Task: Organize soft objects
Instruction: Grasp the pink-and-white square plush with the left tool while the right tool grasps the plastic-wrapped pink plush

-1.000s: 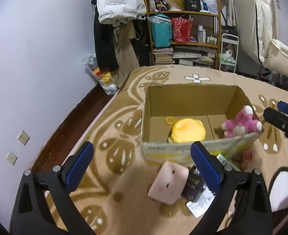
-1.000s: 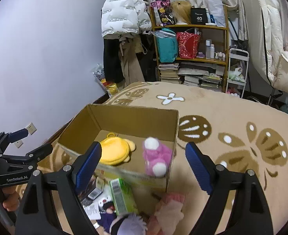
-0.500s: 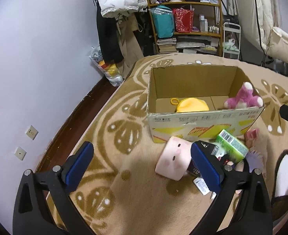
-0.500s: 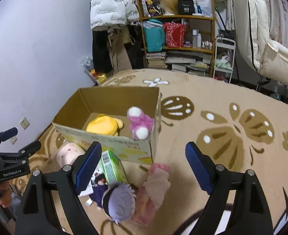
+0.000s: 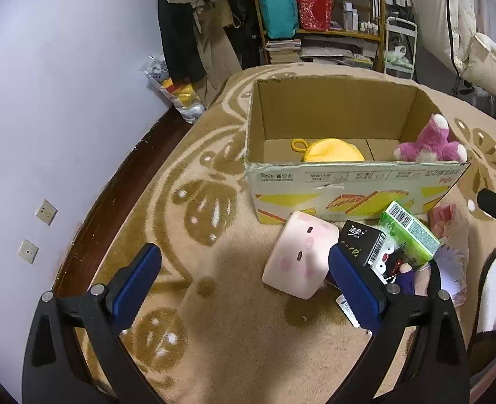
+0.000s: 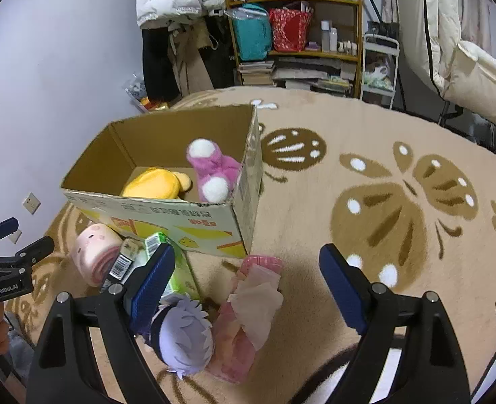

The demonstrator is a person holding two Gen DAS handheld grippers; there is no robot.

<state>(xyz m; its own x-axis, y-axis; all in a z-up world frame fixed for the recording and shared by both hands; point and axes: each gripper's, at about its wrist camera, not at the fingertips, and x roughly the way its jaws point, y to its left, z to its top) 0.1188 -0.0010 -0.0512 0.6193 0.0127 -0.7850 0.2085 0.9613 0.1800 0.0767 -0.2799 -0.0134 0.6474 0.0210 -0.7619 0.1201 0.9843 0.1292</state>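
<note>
An open cardboard box [image 5: 349,181] sits on a tan carpet [image 5: 214,303] with brown flower shapes, filling the upper centre of the left wrist view. Inside it lie a yellow plush [image 5: 332,150] at the middle and a pink plush toy [image 5: 431,143] propped against the right inner corner. The left gripper [image 5: 244,286] hangs at the bottom of that view, its jaws spread wide and empty. Just in front of the box, lower right of centre, a pale pink square cushion [image 5: 298,259] with a small face leans beside a black carton [image 5: 362,247] and a green carton [image 5: 409,232]. In the right wrist view the right gripper [image 6: 244,289] is likewise spread wide, holding nothing. Between its fingers lies a pink doll [image 6: 248,313] on the carpet, touching a lavender-haired plush head [image 6: 185,336] at the lower left. A cluttered wooden shelf [image 6: 298,27] stands against the far wall at the top.
</note>
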